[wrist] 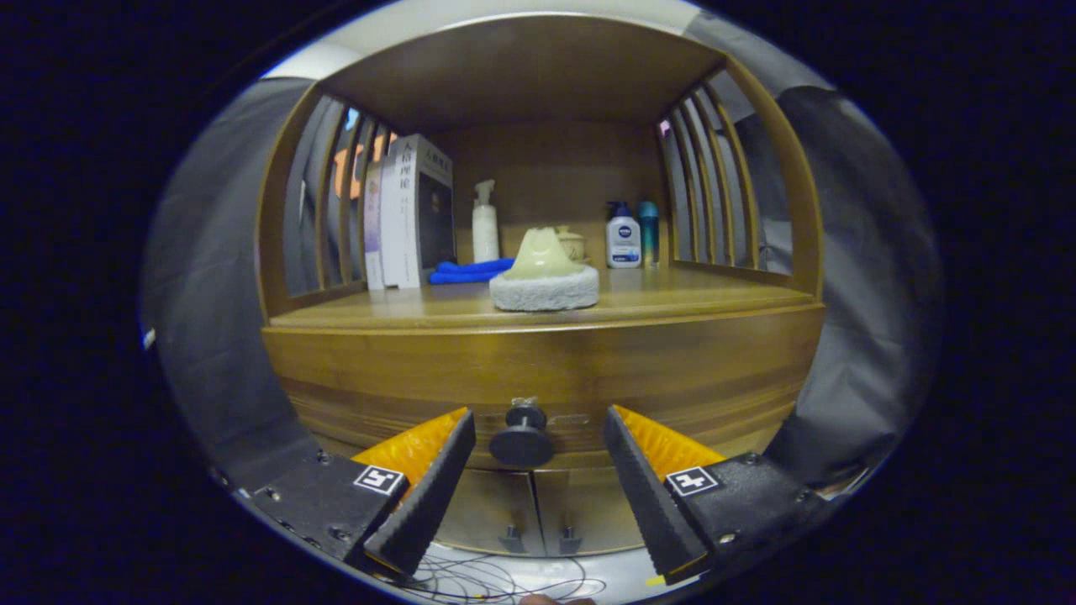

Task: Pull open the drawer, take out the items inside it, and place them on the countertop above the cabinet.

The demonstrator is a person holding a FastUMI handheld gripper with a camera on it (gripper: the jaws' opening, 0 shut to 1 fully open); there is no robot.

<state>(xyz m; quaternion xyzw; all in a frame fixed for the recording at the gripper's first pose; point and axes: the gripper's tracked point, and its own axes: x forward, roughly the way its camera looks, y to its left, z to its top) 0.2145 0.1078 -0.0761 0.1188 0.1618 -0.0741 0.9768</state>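
Wooden cabinet (538,370) ahead; drawer knob (522,439) between spread tongs (538,420), untouched.

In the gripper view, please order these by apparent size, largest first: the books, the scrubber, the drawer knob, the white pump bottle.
1. books
2. scrubber
3. white pump bottle and drawer knob: look alike; knob is nearer, between the open jaws, so unranked.

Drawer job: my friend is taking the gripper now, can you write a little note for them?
Gripper: jaws open, holding nothing, one on each side of the drawer knob, not touching it.
Drawer: looks shut; its contents can't be seen.
Countertop: already holds a round scrubbing pad, books, a blue cloth and bottles.
Done: gripper lined up on the knob.
Left: grip the knob, pull the drawer open, lift the items out onto the countertop.
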